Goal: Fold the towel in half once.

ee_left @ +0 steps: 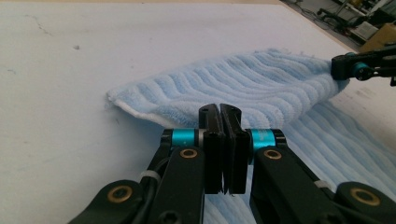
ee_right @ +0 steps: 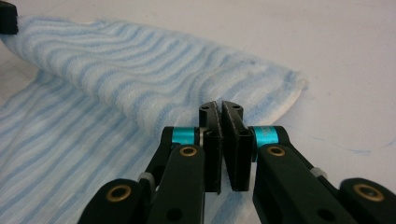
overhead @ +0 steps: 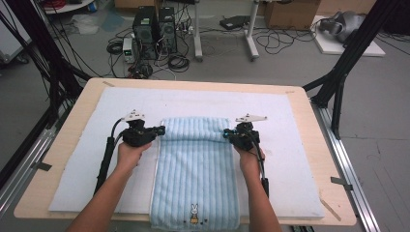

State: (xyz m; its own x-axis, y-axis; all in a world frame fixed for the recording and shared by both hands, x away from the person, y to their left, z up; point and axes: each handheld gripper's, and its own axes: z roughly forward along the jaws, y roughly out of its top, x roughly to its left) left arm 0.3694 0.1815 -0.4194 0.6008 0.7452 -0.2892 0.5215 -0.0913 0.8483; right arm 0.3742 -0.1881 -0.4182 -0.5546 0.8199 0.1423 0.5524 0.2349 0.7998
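- The striped towel [overhead: 196, 164] (far end folded over) is clamped at its left edge by the left tongs [overhead: 161, 129].
- Its right edge is clamped by the right tongs [overhead: 226, 133], mid-worktop [overhead: 309, 121].

The towel [overhead: 196, 169] is pale blue with lengthwise white stripes and a small rabbit motif at 6 o'clock; the mat [overhead: 290, 159] is white, the grippers [overhead: 159, 129] black with teal.
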